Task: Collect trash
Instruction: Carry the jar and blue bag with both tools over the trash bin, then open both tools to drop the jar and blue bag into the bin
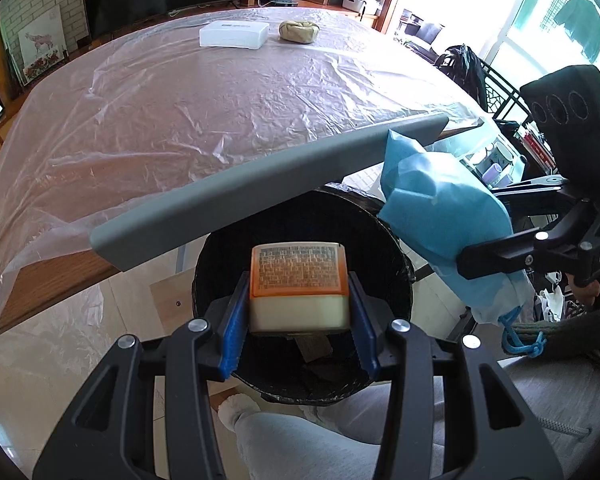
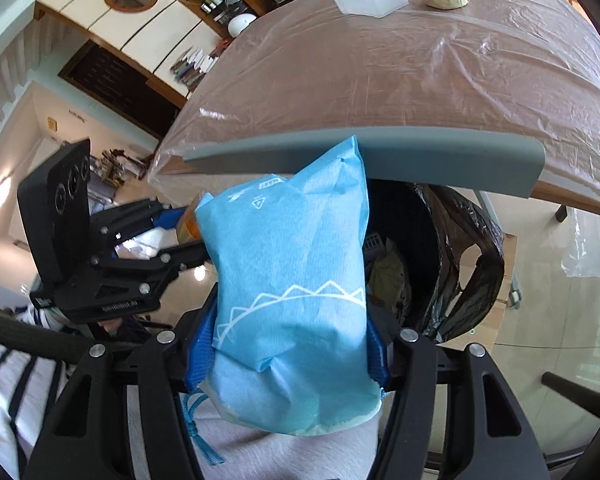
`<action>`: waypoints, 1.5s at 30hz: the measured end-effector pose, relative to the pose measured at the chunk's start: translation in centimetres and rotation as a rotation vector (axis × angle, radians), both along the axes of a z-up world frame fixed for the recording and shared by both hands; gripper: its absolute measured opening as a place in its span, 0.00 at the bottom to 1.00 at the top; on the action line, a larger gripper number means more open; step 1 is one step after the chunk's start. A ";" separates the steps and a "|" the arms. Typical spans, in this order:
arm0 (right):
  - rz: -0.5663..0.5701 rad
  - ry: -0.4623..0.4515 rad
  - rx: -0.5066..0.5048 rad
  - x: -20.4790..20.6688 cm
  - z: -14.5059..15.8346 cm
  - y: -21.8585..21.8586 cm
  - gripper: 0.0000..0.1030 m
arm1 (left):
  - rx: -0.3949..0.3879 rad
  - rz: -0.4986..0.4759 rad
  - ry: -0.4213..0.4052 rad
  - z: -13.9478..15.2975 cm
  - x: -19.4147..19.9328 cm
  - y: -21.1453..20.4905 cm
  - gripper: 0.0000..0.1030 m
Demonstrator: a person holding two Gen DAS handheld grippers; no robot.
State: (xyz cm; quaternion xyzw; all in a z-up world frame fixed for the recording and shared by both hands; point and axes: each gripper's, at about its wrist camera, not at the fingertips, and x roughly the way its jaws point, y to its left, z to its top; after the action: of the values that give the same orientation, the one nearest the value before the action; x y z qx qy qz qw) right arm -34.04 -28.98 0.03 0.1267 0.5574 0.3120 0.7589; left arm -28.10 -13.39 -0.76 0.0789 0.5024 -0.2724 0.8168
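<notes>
My left gripper (image 1: 299,300) is shut on a cream box with an orange printed lid (image 1: 299,280) and holds it right above the open mouth of a black bin (image 1: 396,264) lined with a black bag. My right gripper (image 2: 288,344) is shut on a light blue drawstring bag (image 2: 292,280) and holds it beside the bin (image 2: 452,248), just under the table's grey edge strip (image 2: 420,152). The blue bag (image 1: 440,208) and right gripper (image 1: 500,256) also show in the left wrist view, at the bin's right rim.
A wooden table under clear plastic sheet (image 1: 200,100) stands behind the bin. On its far side lie a white flat box (image 1: 234,34) and a crumpled beige paper ball (image 1: 299,31). My legs in grey trousers (image 1: 300,440) are below the bin. Some trash lies inside the bin (image 2: 388,272).
</notes>
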 end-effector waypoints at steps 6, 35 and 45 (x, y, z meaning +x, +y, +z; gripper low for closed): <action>0.026 0.024 -0.022 -0.5 -0.7 0.6 0.57 | 0.017 -0.006 0.012 -0.7 -0.2 -0.2 0.45; -0.109 0.128 -0.119 2.5 -5.7 3.0 0.57 | 0.091 -0.017 0.057 -4.8 1.3 -0.8 0.45; -0.127 0.129 -0.147 3.2 -6.6 3.3 0.57 | 0.089 -0.019 0.060 -5.0 1.7 -0.8 0.45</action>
State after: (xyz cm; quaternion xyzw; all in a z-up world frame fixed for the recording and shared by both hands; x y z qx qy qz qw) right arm -30.87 -25.68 -6.53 0.1254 0.6175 0.2128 0.7468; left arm -26.38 -14.18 -5.81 0.1118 0.5374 -0.2597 0.7945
